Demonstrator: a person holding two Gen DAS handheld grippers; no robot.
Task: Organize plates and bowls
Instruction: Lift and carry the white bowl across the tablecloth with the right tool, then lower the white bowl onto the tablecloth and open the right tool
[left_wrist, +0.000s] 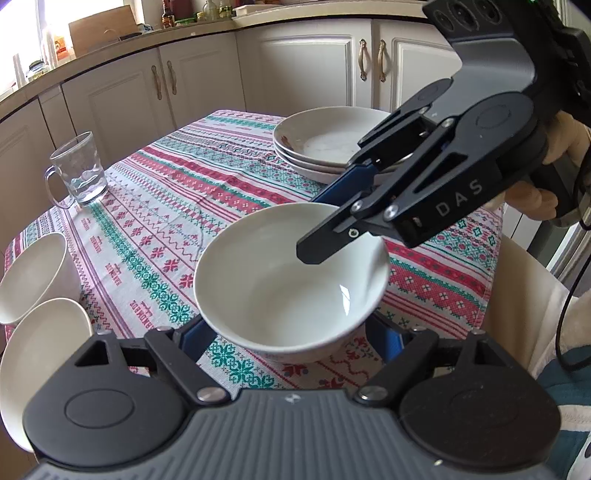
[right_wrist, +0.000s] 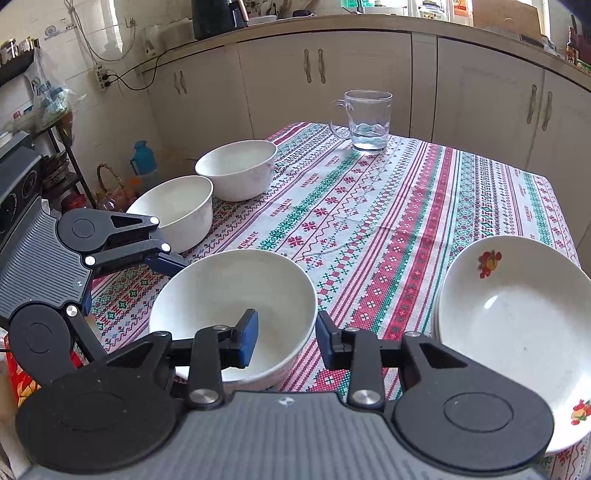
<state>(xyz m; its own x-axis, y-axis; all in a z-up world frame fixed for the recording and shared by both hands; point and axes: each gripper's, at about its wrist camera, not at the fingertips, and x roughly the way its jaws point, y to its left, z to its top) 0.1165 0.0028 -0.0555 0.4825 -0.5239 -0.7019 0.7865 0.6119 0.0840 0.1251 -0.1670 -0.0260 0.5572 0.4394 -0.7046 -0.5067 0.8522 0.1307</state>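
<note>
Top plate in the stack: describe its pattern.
White plate with red-and-yellow flower prints on the rim; right wrist view.

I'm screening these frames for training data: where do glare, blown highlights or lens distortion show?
Left wrist view: the window at top left is blown out, a small glint sits inside the near white ceramic bowl, and the cabinet fronts bow. Right wrist view: lighting is even, the counter edge curves, and the clear glass mug stays sharp.

Bright daylight, blown-out window (left_wrist: 44, 22), soft shadows, sharp focus, fisheye-bent edges
</note>
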